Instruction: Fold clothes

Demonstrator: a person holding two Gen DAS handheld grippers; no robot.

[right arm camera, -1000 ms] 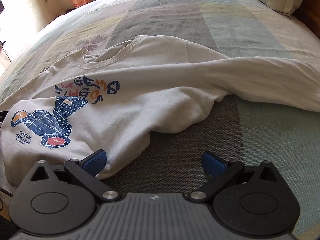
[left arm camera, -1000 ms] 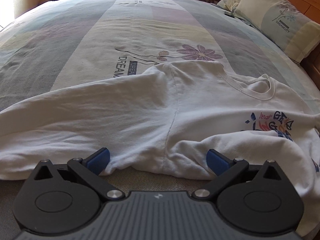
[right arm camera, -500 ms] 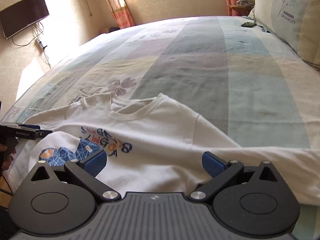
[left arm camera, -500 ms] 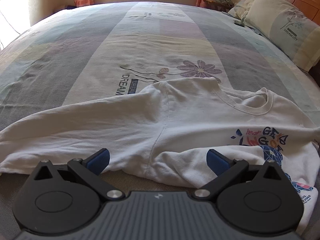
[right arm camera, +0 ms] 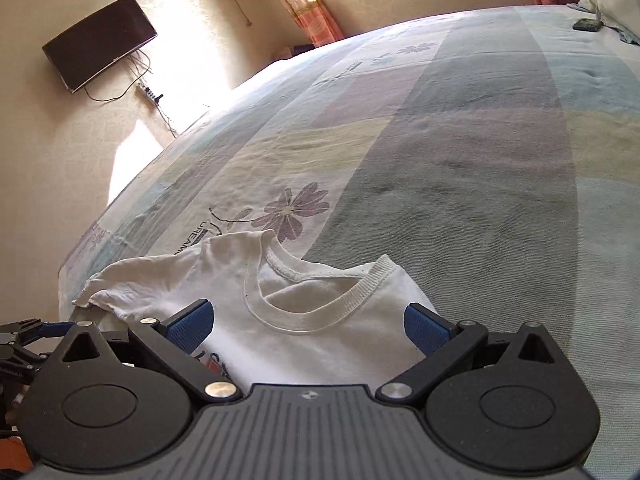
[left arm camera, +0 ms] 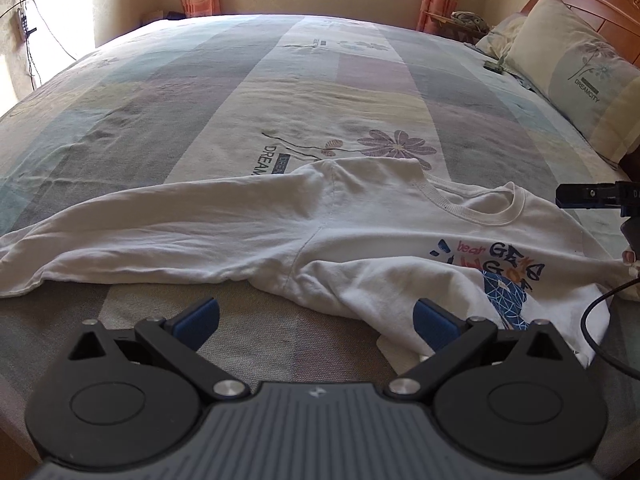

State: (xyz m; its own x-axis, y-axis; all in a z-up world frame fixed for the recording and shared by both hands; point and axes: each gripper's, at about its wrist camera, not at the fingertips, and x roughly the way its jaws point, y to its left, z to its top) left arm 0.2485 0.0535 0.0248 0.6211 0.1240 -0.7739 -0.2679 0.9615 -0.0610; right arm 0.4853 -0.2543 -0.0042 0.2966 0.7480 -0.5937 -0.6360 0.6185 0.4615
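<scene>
A white long-sleeved sweatshirt (left arm camera: 360, 224) with a blue geometric print and colourful lettering lies face up and rumpled near the edge of a bed (left arm camera: 320, 92), one sleeve stretched flat to the left, its lower part bunched over itself. The left gripper (left arm camera: 316, 316) hovers just above the bedspread at the shirt's crumpled hem, its blue-padded fingers spread wide and holding nothing. The right gripper (right arm camera: 308, 324) hangs over the ribbed collar (right arm camera: 320, 304), jaws likewise apart and empty, the neckline framed between them. The patchwork bedspread carries a purple flower motif (left arm camera: 396, 146) just beyond the shirt. A pillow (left arm camera: 580, 80) rests against the wooden headboard, and a dark television (right arm camera: 100, 42) is mounted on the wall.
</scene>
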